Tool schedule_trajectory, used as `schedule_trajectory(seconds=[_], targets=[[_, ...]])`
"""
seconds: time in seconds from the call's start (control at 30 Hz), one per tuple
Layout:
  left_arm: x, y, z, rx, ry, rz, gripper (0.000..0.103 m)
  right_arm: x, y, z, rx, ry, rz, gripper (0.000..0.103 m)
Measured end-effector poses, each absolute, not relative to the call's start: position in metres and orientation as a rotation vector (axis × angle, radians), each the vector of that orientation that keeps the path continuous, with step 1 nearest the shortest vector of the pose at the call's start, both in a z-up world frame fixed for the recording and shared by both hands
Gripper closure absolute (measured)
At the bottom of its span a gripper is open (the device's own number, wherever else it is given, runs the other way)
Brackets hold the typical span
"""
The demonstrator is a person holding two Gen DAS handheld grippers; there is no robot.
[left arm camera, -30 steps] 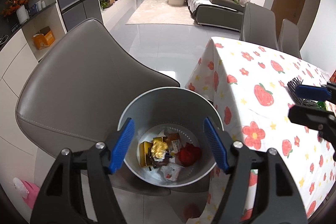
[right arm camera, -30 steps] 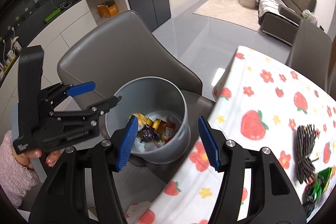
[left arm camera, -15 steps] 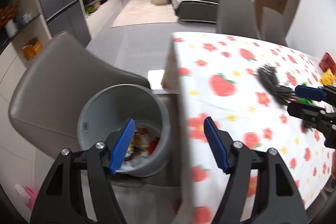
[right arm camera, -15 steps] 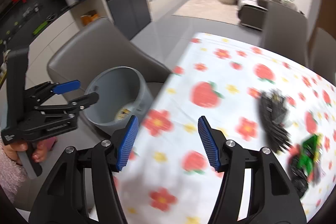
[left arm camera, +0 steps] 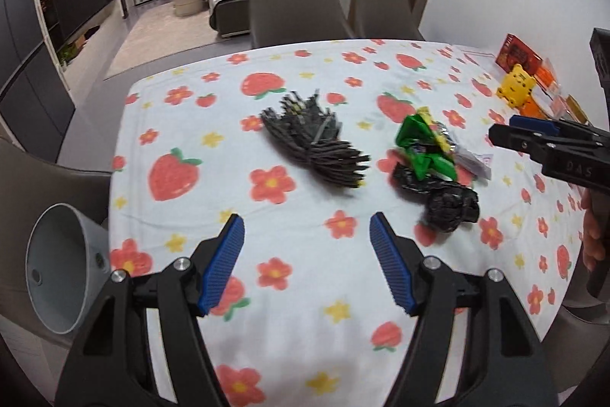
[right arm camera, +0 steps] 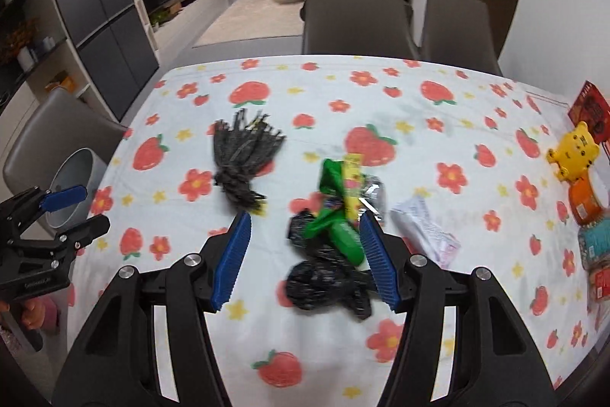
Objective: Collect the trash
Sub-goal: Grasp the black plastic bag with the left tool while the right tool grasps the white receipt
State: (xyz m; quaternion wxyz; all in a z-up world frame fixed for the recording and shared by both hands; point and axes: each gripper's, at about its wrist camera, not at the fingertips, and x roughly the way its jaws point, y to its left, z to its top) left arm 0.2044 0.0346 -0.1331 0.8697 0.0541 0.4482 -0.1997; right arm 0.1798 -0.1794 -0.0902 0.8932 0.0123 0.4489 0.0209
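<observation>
- Green wrapper (right arm camera: 337, 216) with a yellow strip lies on the bench (right arm camera: 419, 147), on top of a crumpled black bag (right arm camera: 324, 283); the two make one heap, with a pale plastic packet (right arm camera: 423, 229) just beside it on the right.
- Seen from the right wrist, that heap sits straight ahead between the open blades of the right tongs (right arm camera: 305, 256), nearer the right blade than the left. Nothing is gripped; the blue pads stand apart with only the heap and cloth showing between them.
- The wrapper's long axis runs roughly away from the tongs, slanting a little towards the right blade, so I judge the blades would close across its narrow side.
- The left tongs (left arm camera: 307, 260) are open too and empty. From them the same heap (left arm camera: 427, 155) lies ahead and off to the right, while a dark bundle of cord (left arm camera: 312, 143) lies ahead, a little nearer their line.
- So the right hand looks the better placed for the wrapper heap, the left for the cord bundle.
- The grey bin (left arm camera: 57, 266) stands off the bench's left edge, well apart from the heap, nearer the left hand.
- A yellow toy (right arm camera: 573, 149) and boxes sit at the far right; whether they count as trash I cannot tell.
</observation>
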Motion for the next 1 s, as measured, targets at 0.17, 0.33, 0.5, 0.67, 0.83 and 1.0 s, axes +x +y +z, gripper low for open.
schedule_trajectory(seconds=[0.17, 0.33, 0.5, 0.67, 0.83, 1.0], targets=[[0.202, -0.03, -0.147, 0.158, 0.955, -0.502, 0.034, 0.177, -0.229, -0.107, 0.026, 0.954, -0.008, 0.046], [0.201, -0.075, -0.161, 0.179, 0.975, -0.552, 0.034, 0.176, -0.256, -0.129, 0.023, 0.99, -0.008, 0.046], [0.198, -0.097, -0.175, 0.193, 1.001, -0.573, 0.034, 0.181, -0.265, -0.15, 0.002, 1.019, 0.017, 0.046], [0.194, -0.114, -0.193, 0.215, 1.025, -0.588, 0.034, 0.193, -0.269, -0.172, -0.019, 1.042, 0.041, 0.049], [0.197, -0.126, -0.219, 0.223, 1.055, -0.603, 0.034, 0.205, -0.269, -0.193, -0.045, 1.065, 0.046, 0.052], [0.203, -0.135, -0.237, 0.226, 1.064, -0.614, 0.041, 0.213, -0.272, -0.213, -0.036, 1.113, 0.069, 0.08]])
